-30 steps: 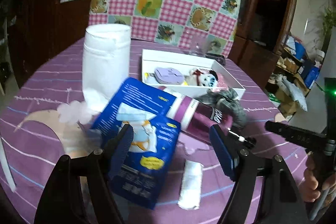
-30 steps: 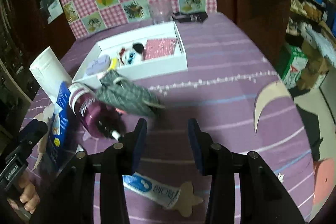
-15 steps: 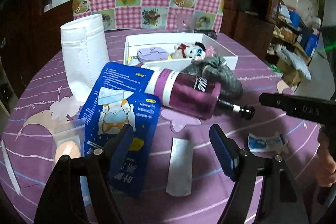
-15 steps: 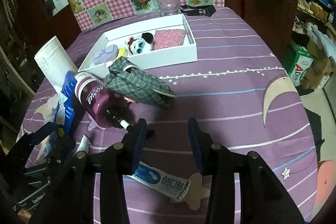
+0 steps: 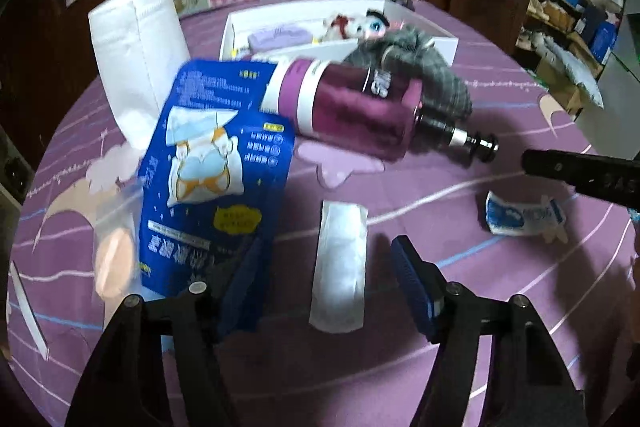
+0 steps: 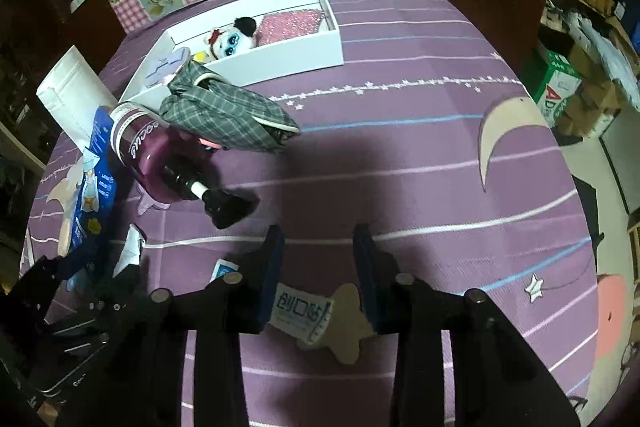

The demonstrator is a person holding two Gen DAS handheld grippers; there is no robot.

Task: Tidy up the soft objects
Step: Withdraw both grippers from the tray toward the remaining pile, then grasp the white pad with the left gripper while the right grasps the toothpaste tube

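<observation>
- White sachet (image 5: 340,267) lies on the purple cloth (image 5: 440,367) between the left gripper's (image 5: 328,287) closing jaws, untouched.
- Right gripper (image 6: 318,267) narrows over the blue-white tube (image 6: 300,307), pads apart from it.
- Plaid pouch (image 6: 228,115) leans against the white box (image 6: 280,63).

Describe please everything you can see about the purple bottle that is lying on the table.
The purple bottle lies on its side on the purple tablecloth. Its body looks glossy and hard, with white bands and white lettering near one end and a dark pump nozzle at the other. The banded end rests against the blue packet; the grey checked cloth lies against its far side. Neither tongs touch it.
</observation>
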